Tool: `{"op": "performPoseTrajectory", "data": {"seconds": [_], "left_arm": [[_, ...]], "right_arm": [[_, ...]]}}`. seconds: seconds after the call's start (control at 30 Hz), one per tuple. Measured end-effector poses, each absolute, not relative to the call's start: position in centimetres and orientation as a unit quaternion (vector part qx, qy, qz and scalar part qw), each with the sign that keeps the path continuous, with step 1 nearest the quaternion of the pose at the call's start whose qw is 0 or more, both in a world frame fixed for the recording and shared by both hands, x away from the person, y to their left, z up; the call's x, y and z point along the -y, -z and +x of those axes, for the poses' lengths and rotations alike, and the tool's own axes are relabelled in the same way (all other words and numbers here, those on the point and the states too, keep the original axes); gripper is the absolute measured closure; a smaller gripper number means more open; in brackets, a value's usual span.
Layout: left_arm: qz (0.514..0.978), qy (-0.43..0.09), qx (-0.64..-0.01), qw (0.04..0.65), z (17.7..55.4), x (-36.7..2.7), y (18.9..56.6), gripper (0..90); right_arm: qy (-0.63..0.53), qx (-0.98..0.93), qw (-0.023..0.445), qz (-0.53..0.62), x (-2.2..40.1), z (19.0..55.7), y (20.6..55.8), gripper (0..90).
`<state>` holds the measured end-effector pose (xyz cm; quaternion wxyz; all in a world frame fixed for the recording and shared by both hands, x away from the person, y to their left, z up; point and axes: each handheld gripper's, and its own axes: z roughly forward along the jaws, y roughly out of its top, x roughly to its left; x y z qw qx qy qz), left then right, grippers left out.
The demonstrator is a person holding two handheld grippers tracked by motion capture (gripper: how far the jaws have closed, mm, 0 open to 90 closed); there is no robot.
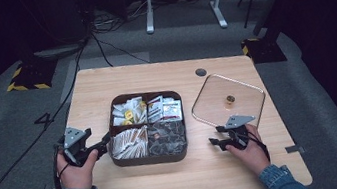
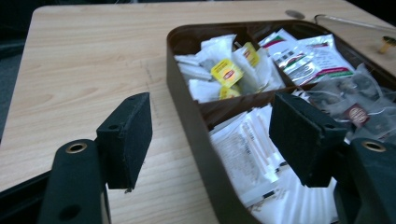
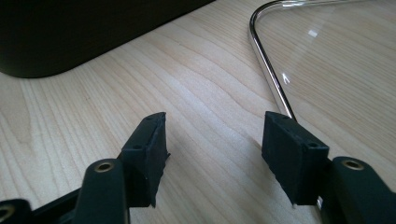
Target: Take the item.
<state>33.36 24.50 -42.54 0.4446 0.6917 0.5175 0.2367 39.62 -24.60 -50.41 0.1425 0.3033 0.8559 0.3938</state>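
Observation:
A dark brown four-compartment box [image 1: 152, 159] sits mid-table. It holds yellow-tagged tea bags [image 2: 227, 72], red-and-green printed sachets [image 2: 308, 53], white paper sachets [image 1: 128, 143] and dark clear packets [image 1: 166, 136]. My left gripper [image 1: 104, 142] is open at the box's left side. In the left gripper view its jaws [image 2: 210, 135] straddle the box wall [image 2: 187, 107] without touching it, one jaw outside and one over the white sachets. My right gripper [image 1: 217, 135] is open over bare wood, nothing between its jaws [image 3: 215, 140].
A glass lid [image 1: 214, 95] with a brass knob [image 1: 230, 99] lies flat to the right of the box; its metal rim [image 3: 268, 70] runs just beside my right gripper's right jaw. A round grey cap [image 1: 200, 72] sits in the table's back part.

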Motion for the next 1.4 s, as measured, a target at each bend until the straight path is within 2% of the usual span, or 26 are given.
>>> {"op": "performPoseTrajectory", "data": {"seconds": [0.03,0.07,0.27,0.5,0.77,1.0,1.3,1.37,1.4], "left_arm": [[0.697,-0.237,-0.515,0.44,33.5,-24.2,42.6,26.1],[0.698,-0.237,-0.514,0.439,33.5,-23.9,42.6,22.5],[0.697,-0.242,-0.517,0.434,33.4,-22.3,42.7,25.5],[0.7,-0.249,-0.522,0.419,33.4,-21.4,43.4,39.0],[0.741,-0.23,-0.504,0.381,34.0,-20.0,44.8,53.3],[0.768,-0.217,-0.491,0.349,34.4,-19.2,45.5,70.2],[0.778,-0.225,-0.495,0.315,34.7,-18.9,46.1,71.5],[0.777,-0.228,-0.496,0.313,34.7,-18.9,46.1,71.0],[0.777,-0.236,-0.496,0.308,34.7,-19.0,46.1,67.8]], "right_arm": [[-0.394,-0.856,0.143,0.303,24.6,39.6,50.4,40.5],[-0.394,-0.856,0.143,0.304,24.6,39.6,50.4,40.5],[-0.394,-0.856,0.143,0.303,24.6,39.6,50.4,40.6],[-0.394,-0.856,0.143,0.304,24.6,39.6,50.4,40.6],[-0.394,-0.856,0.142,0.303,24.6,39.6,50.4,40.6],[-0.394,-0.856,0.143,0.304,24.6,39.6,50.4,40.6],[-0.394,-0.856,0.143,0.303,24.6,39.6,50.4,40.6],[-0.394,-0.856,0.143,0.304,24.6,39.6,50.4,40.6],[-0.394,-0.856,0.143,0.303,24.6,39.6,50.4,40.6]]}}
